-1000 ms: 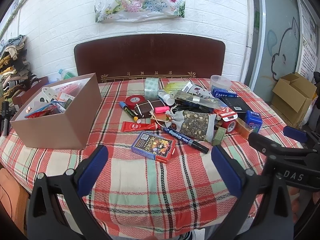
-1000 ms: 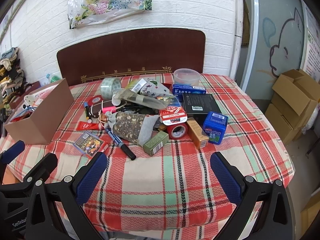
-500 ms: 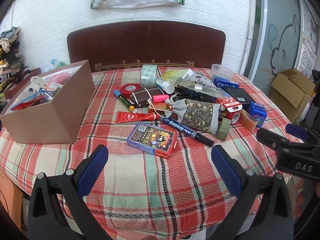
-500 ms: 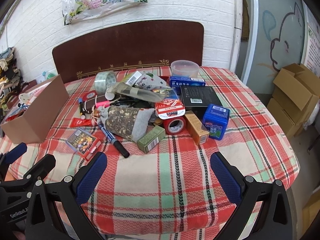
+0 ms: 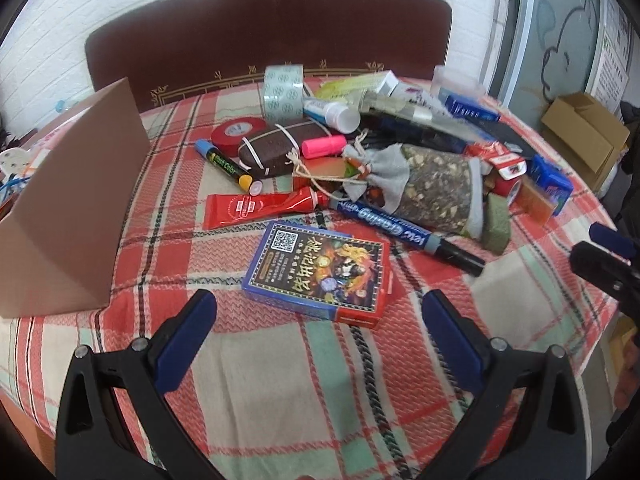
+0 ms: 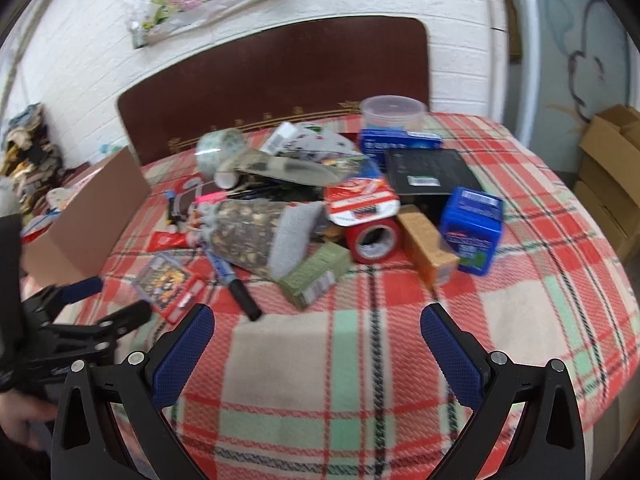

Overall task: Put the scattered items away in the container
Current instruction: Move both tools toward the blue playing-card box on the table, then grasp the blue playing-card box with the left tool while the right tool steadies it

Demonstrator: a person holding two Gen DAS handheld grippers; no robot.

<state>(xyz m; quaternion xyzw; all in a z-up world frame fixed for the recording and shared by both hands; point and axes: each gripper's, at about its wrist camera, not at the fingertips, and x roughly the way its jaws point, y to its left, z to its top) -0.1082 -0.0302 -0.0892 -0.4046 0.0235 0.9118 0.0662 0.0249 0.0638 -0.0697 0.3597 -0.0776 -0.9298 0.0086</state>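
Observation:
A pile of small items lies on the plaid tablecloth [image 5: 280, 380]. A blue card box [image 5: 318, 272] lies nearest, just ahead of my open, empty left gripper [image 5: 320, 312]. Behind it are a blue marker [image 5: 404, 234], a red tube [image 5: 260, 208] and a patterned pouch [image 5: 432, 186]. The brown cardboard box [image 5: 76, 208] stands at the left with items inside. My right gripper [image 6: 316, 324] is open and empty, short of a green box [image 6: 316, 276], a red tape roll [image 6: 374, 242] and a blue mints box [image 6: 474, 228].
A dark wooden headboard [image 5: 260, 36] stands behind the table. A clear tub [image 6: 392, 114] and a black box [image 6: 430, 174] sit at the far right. Cardboard cartons [image 5: 584, 136] stand on the floor to the right. The right gripper shows in the left wrist view [image 5: 608, 256].
Both grippers have moved forward and lower toward the pile. The card box now lies just ahead of the left fingers. Both stay open.

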